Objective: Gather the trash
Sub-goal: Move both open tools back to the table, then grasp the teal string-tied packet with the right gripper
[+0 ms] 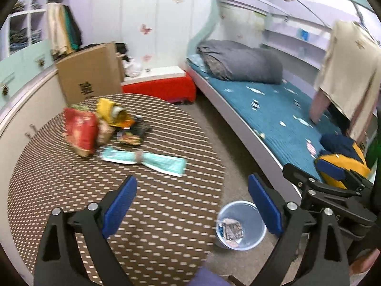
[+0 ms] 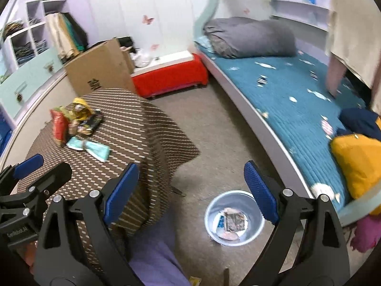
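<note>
We hold both hand-held grippers w/ jaws spread wide, nothing in either: left hand-held gripper (image 1: pixel 191 205) over the worktop (image 1: pixel 142 214) edge, right hand-held gripper (image 2: pixel 191 191) above the floor beside it. Trash sits on the worktop's far side: red packet (image 1: pixel 79 131), yellow wrapper (image 1: pixel 110 113), dark wrapper (image 1: pixel 133 133), teal wrapper (image 1: pixel 145 160) nearest us. Blue bin (image 2: pixel 234 217), on the floor between worktop & bed (image 2: pixel 297 100), already has some scraps in it.
</note>
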